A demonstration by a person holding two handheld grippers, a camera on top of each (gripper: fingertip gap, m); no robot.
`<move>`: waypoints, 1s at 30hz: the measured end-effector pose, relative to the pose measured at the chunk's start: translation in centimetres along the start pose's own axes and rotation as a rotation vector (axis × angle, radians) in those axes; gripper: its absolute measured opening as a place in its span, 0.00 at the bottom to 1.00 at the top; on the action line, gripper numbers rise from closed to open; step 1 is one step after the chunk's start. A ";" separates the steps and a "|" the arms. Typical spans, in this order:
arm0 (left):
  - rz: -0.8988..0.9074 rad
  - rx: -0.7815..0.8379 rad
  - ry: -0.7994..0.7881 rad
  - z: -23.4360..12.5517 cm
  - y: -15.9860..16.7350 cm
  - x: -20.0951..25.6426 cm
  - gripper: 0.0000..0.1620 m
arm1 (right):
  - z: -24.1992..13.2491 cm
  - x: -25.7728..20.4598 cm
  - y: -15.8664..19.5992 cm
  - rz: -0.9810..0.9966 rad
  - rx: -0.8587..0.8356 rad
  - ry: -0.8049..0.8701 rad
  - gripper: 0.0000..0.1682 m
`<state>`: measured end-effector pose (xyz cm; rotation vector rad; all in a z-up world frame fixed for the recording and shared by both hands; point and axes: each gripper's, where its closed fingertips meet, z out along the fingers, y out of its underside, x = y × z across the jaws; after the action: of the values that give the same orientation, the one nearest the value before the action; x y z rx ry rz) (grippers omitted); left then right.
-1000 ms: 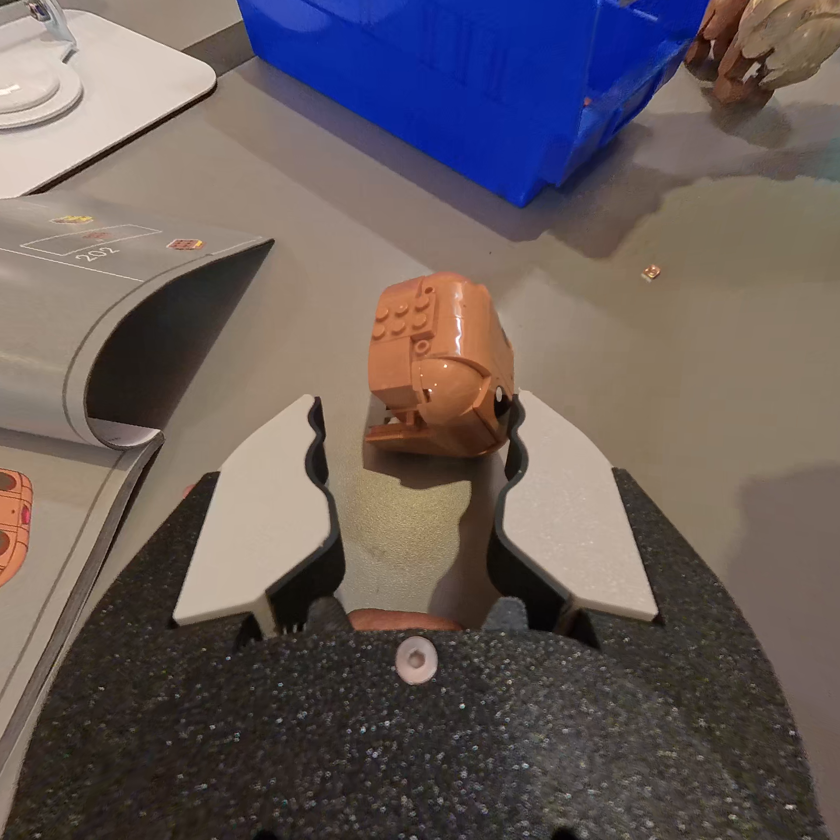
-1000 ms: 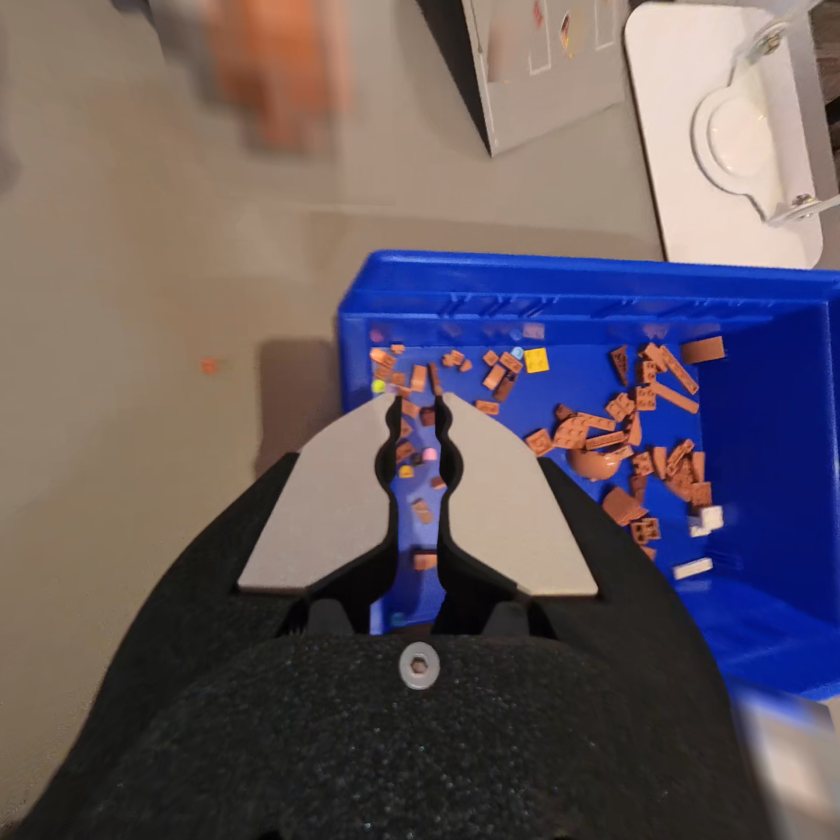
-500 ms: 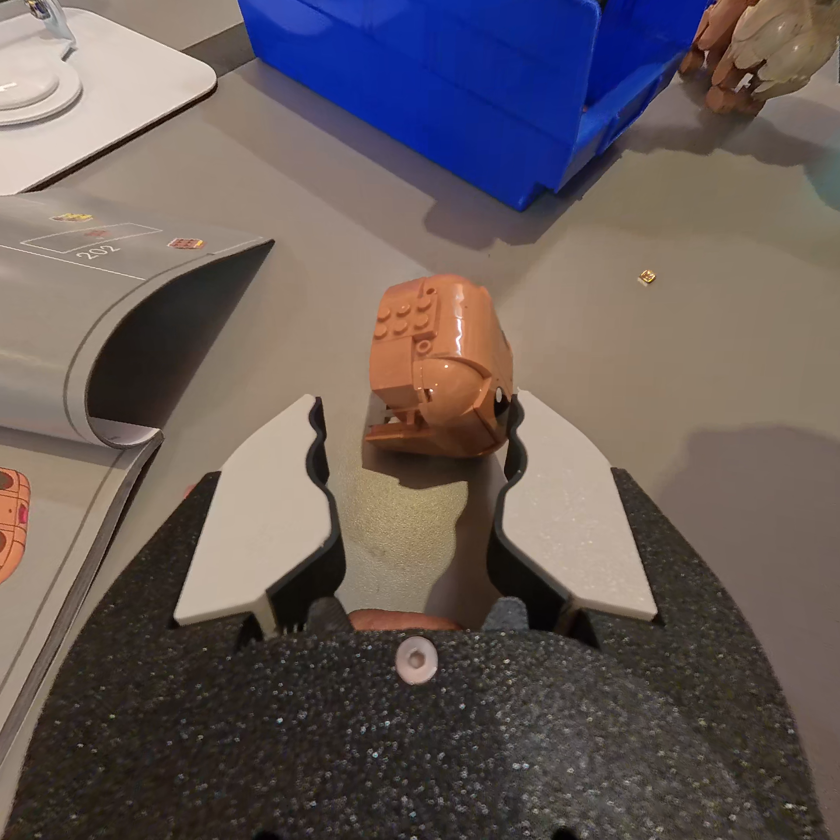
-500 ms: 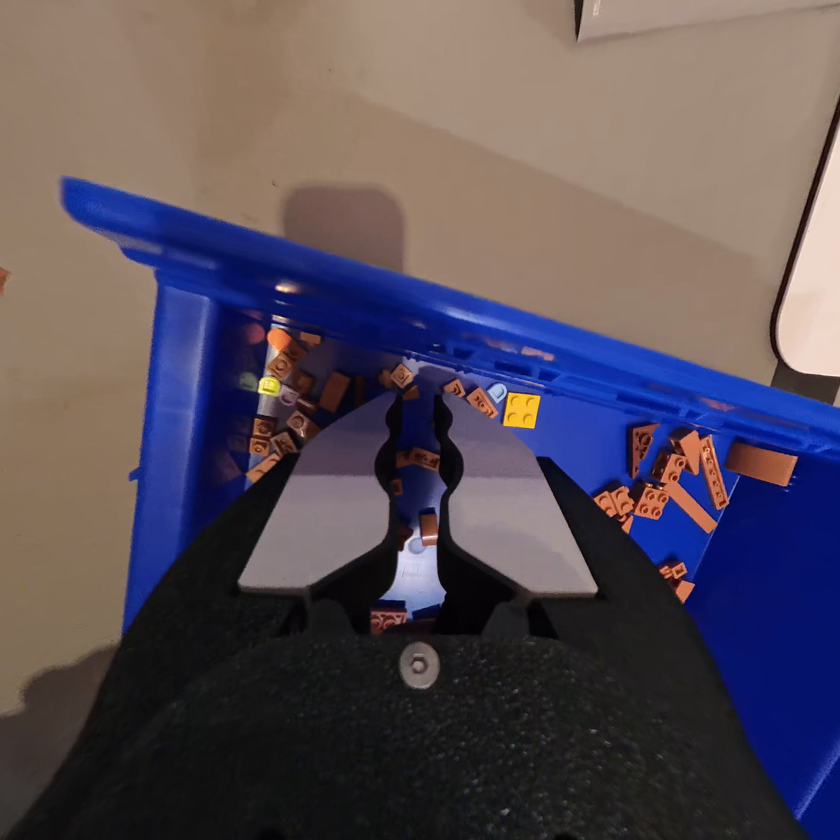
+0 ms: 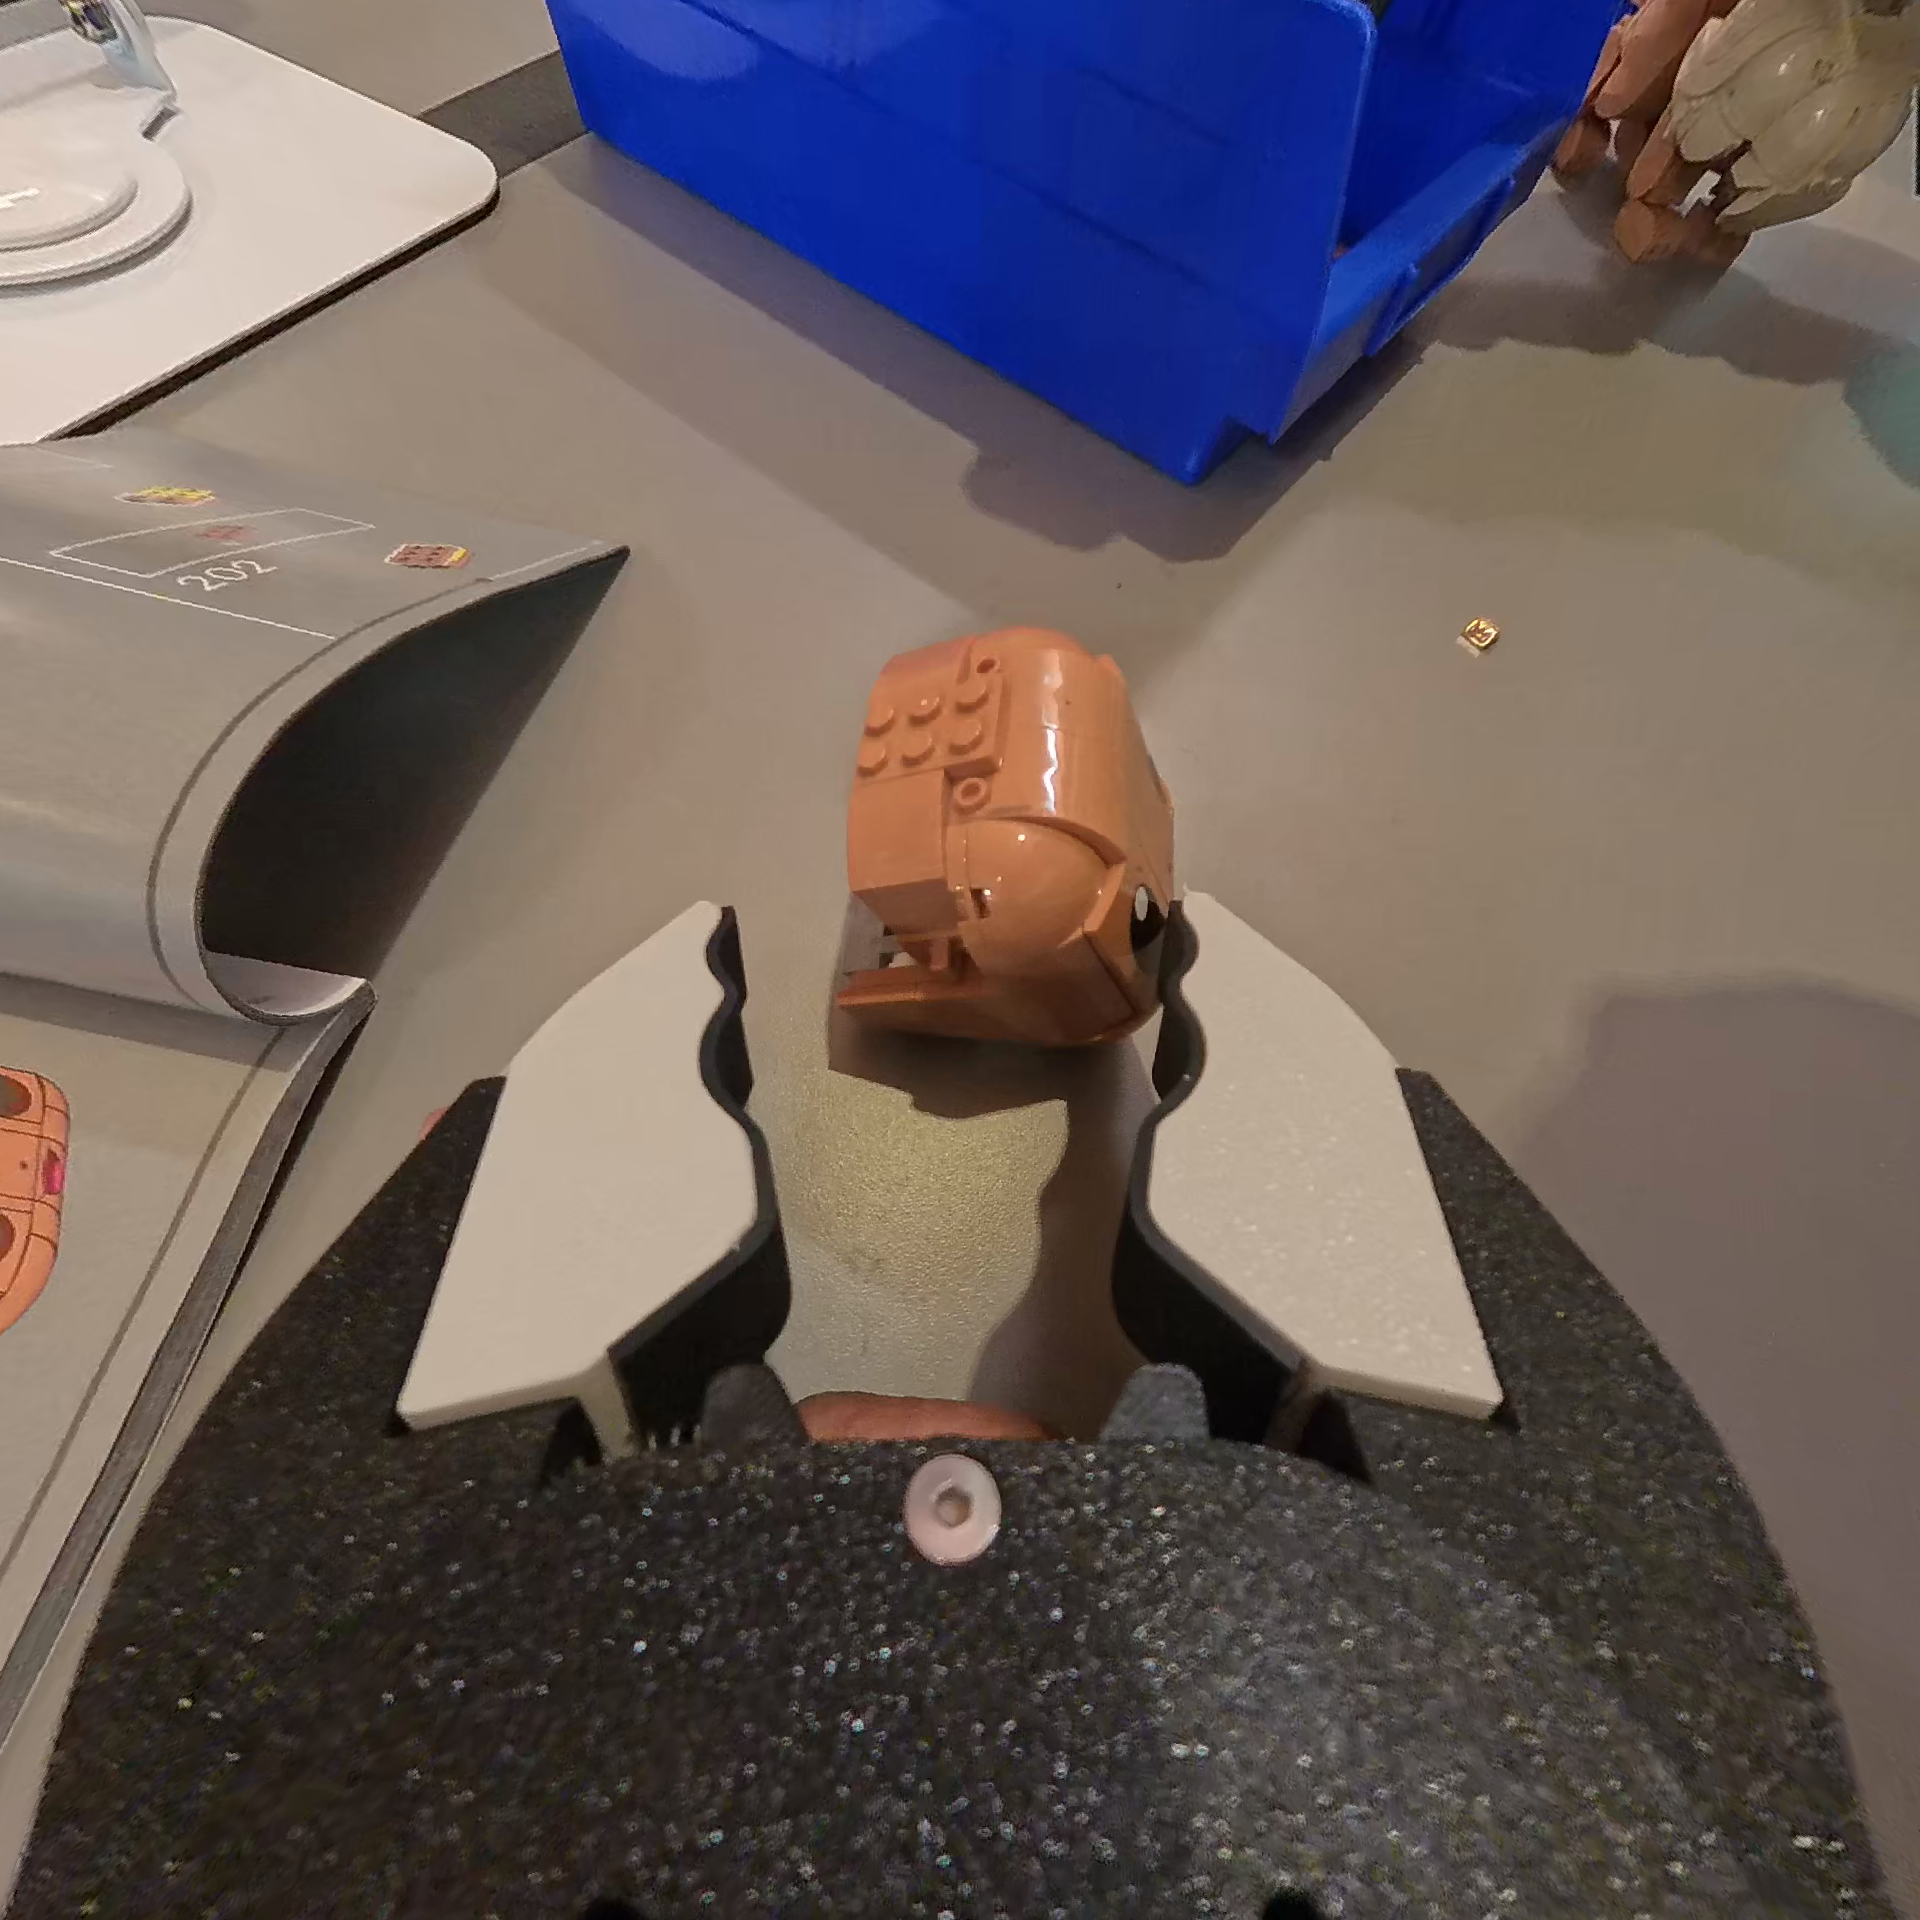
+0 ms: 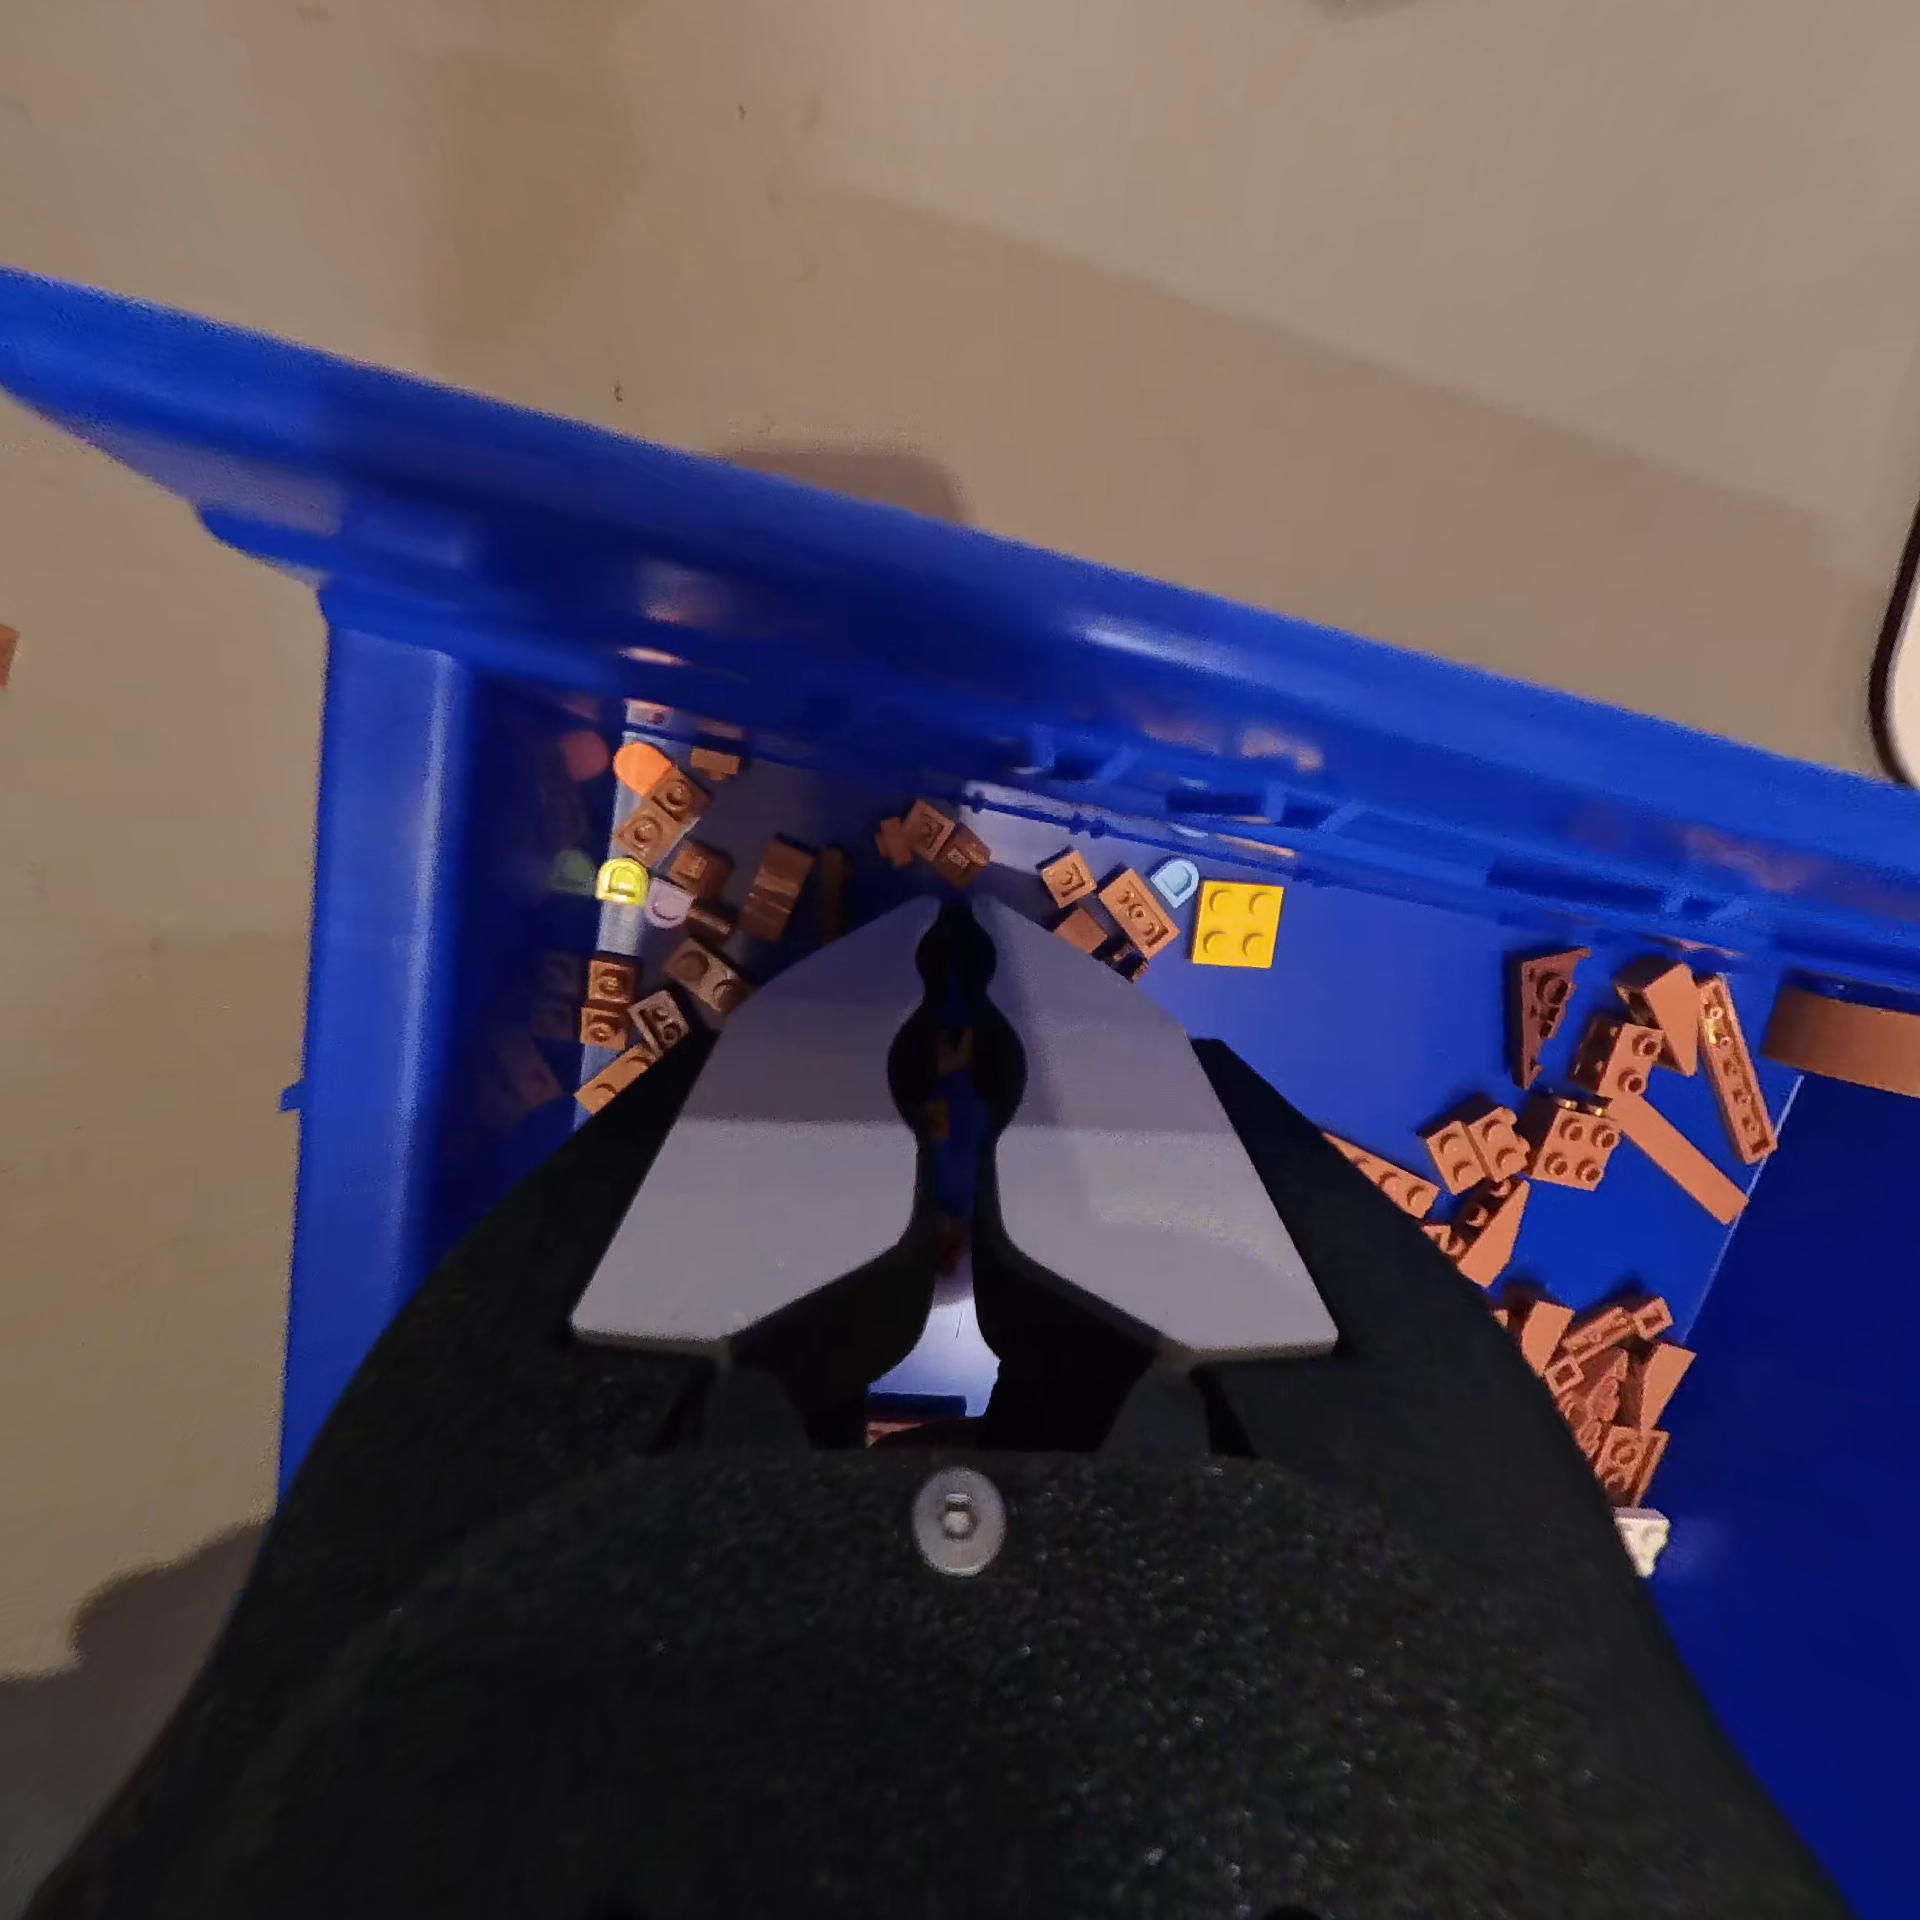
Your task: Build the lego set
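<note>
A brown lego assembly (image 5: pixel 997 831) with a rounded side and a studded top lies on the grey table. My left gripper (image 5: pixel 951 914) is open around its near end; the right fingertip touches it and the left one stands apart. My right gripper (image 6: pixel 956 909) is inside the blue bin (image 6: pixel 935 623), with its tips closed together just below a small brown piece (image 6: pixel 940 842) by the far wall. I cannot tell whether a piece is caught between the tips. Several loose brown pieces (image 6: pixel 1558 1132) and a yellow square plate (image 6: pixel 1236 925) lie on the bin floor.
The blue bin (image 5: pixel 1039 177) stands behind the assembly. An open instruction booklet (image 5: pixel 208 675) lies at the left, with a white pad (image 5: pixel 260 208) behind it. A small gold piece (image 5: pixel 1480 634) lies loose at the right. A tan and brown built model (image 5: pixel 1745 114) stands at the far right. My hands' fingertips stand some 20 cm from each other. About 5 cm separates my right fingertips from the yellow square plate (image 6: pixel 1236 925).
My right gripper has moved down into the bin towards its far wall, and its fingers have closed. The left gripper and the assembly have not moved.
</note>
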<state>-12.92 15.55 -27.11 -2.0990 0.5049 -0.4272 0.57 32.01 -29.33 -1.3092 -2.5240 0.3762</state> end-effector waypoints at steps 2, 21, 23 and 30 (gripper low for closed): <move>0.001 -0.001 0.000 0.0 0.0 0.0 0.47 | -0.3 0.2 -0.3 -0.014 0.024 0.017 0.01; -0.011 0.003 0.005 0.0 0.0 -0.1 0.47 | 0.7 -0.3 -0.5 -0.084 0.051 -0.113 0.07; -0.010 0.003 0.004 0.0 0.0 -0.1 0.47 | 0.6 -0.3 -0.2 -0.095 0.033 -0.096 0.06; -0.007 0.004 0.000 0.0 0.0 -0.1 0.47 | -2.0 -0.6 -0.1 -0.042 0.059 -0.029 0.06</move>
<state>-12.97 15.58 -27.07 -2.0969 0.4967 -0.4319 1.49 31.67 -27.48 -1.2359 -2.5389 0.4605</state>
